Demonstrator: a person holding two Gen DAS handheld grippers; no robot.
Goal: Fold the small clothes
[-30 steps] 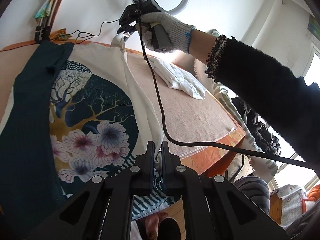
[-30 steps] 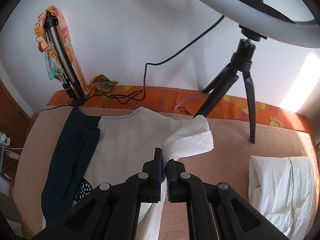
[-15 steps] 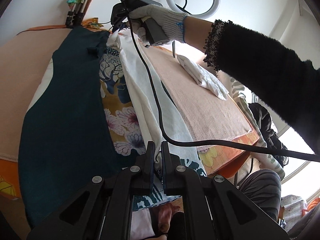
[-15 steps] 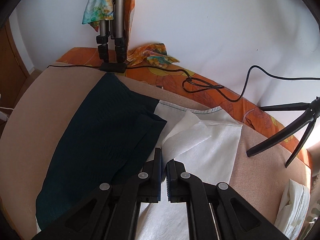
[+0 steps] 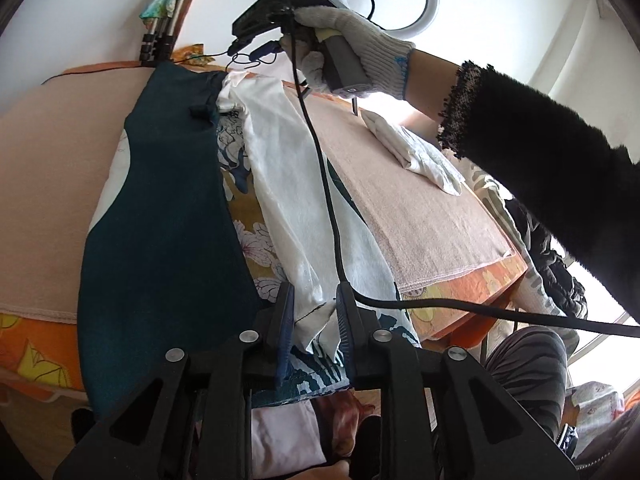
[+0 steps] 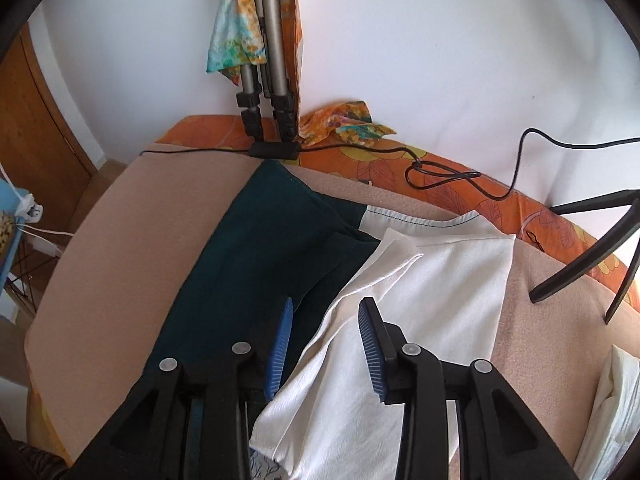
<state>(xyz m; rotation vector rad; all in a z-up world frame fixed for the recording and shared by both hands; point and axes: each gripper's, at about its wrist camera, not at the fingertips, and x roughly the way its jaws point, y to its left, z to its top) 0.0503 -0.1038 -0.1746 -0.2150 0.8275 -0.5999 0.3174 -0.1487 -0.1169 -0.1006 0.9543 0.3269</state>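
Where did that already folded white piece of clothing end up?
The folded white garment lies on the beige cloth at the table's far right in the left wrist view, beyond the shirt being folded; the right wrist view catches it at the lower right edge.

Concealed and cropped items

The shirt (image 5: pixel 288 184) print is largely covered by its folded white side; its near hem passes behind the fingers (image 5: pixel 285 312). The folded white garment (image 6: pixel 616 412) is cut off at the right edge.
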